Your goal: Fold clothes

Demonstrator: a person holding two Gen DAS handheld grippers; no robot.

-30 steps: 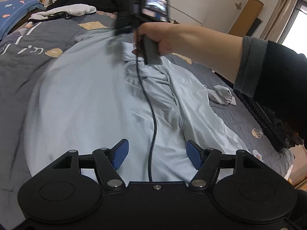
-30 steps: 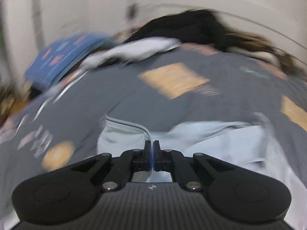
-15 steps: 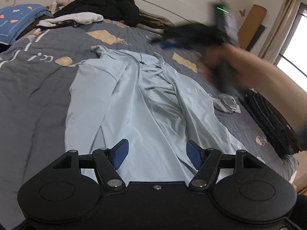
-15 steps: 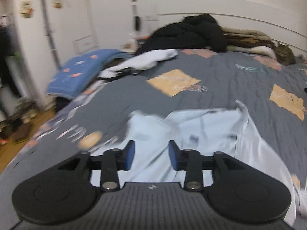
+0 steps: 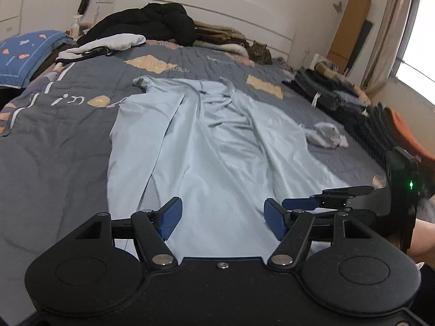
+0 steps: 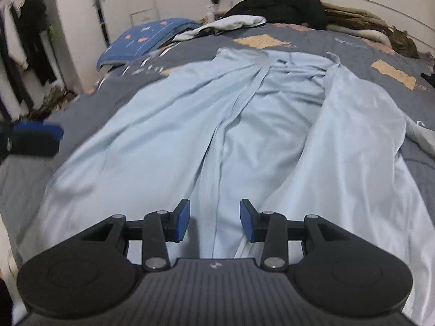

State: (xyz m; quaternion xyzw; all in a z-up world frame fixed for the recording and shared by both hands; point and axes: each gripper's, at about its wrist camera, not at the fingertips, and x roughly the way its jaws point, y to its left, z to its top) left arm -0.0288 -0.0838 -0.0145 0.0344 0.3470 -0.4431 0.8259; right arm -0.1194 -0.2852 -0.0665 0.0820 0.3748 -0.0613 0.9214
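Observation:
A long light blue garment (image 5: pixel 204 149) lies spread lengthwise on the grey quilted bed (image 5: pixel 54 141), its far end creased and bunched near the middle. My left gripper (image 5: pixel 221 217) hovers open over its near hem with nothing between the blue pads. In the right wrist view the same garment (image 6: pixel 244 135) runs away from my right gripper (image 6: pixel 214 222), which stands open above the near end, holding nothing. The right gripper (image 5: pixel 299 203) also shows side-on at the right of the left wrist view, close beside the left one. A blurred blue pad of the left gripper (image 6: pixel 35 135) sits at the left edge.
A black jacket (image 5: pixel 152 21) and a white garment (image 5: pixel 114 43) lie by the headboard, with a cat (image 5: pixel 258 51) to the right. Folded dark clothes (image 5: pixel 334 95) line the right bed edge, near a small crumpled pale piece (image 5: pixel 326 134). A blue pillow (image 5: pixel 21 54) lies left. Clothes hang on a rack (image 6: pixel 27 40).
My right gripper was shut on the garment's far end; it let go, opened, and swept back to the near end beside the left gripper. The garment now lies stretched out.

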